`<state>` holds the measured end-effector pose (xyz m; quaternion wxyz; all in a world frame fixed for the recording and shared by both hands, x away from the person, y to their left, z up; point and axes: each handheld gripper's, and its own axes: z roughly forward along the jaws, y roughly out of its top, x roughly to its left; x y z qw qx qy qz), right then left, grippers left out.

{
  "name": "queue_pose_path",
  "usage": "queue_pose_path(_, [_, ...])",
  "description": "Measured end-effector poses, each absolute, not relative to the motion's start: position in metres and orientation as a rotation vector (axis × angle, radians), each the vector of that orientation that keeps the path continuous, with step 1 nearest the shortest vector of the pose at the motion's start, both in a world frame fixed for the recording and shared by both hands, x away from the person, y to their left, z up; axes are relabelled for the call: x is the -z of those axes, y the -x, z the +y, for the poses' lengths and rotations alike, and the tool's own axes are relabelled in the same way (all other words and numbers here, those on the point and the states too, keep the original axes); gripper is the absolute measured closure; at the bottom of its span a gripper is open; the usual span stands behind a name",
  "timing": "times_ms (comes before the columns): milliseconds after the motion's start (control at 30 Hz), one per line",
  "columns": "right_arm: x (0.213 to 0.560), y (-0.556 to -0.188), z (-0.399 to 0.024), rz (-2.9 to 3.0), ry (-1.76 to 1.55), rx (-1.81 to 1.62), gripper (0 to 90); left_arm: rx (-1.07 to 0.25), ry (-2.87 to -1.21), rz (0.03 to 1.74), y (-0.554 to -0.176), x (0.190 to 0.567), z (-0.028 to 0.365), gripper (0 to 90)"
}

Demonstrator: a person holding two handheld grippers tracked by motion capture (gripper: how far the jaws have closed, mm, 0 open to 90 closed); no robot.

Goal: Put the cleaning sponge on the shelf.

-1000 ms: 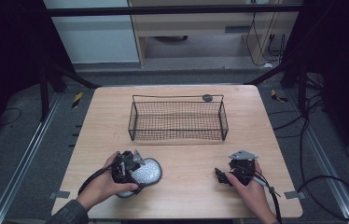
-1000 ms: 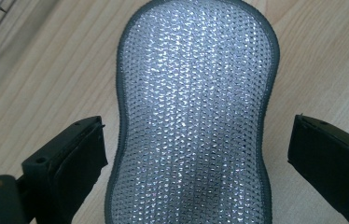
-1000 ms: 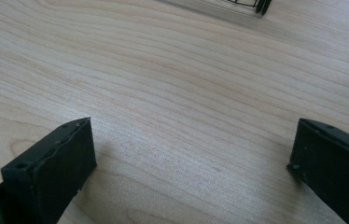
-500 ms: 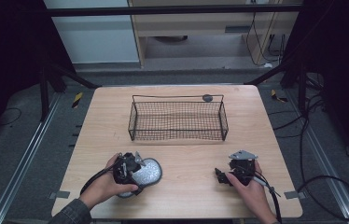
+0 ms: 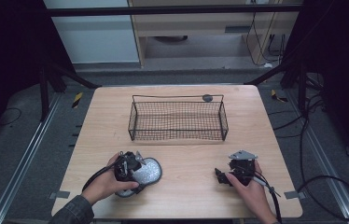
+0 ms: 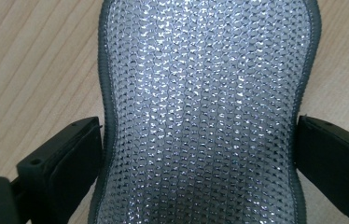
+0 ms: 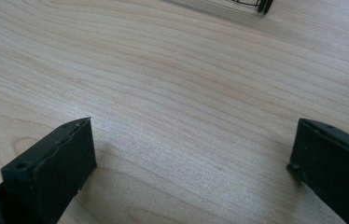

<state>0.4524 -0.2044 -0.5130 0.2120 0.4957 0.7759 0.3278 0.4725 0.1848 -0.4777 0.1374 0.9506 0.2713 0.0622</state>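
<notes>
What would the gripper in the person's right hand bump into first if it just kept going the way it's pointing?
The right gripper points left across bare table. Its jaws stand open with nothing between them. The wire basket sits off to one side, so the way looks free, perhaps as far as the silver scouring pad.

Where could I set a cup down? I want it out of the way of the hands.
Bare wood lies between the left gripper with its silver scouring pad and the right gripper, and on both sides of the wire basket. The front corners, under the hands, are crowded.
</notes>
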Motion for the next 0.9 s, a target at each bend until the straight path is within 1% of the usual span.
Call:
queue_pose_path(333, [0.513, -0.452, -0.204, 2.158, -1.374, -0.911, 0.3, -0.157, -2.731, 0.806, -0.477, 0.481, 0.186, 0.7])
queue_pose_path(567, [0.513, -0.452, -0.204, 2.16, -1.373, -0.909, 0.4, -0.153, -2.73, 0.8, -0.477, 0.48, 0.185, 5.2])
queue_pose_path(900, [0.513, -0.452, -0.204, 2.161, -1.374, -0.909, 0.3, -0.217, -2.731, 0.763, -0.475, 0.467, 0.185, 7.2])
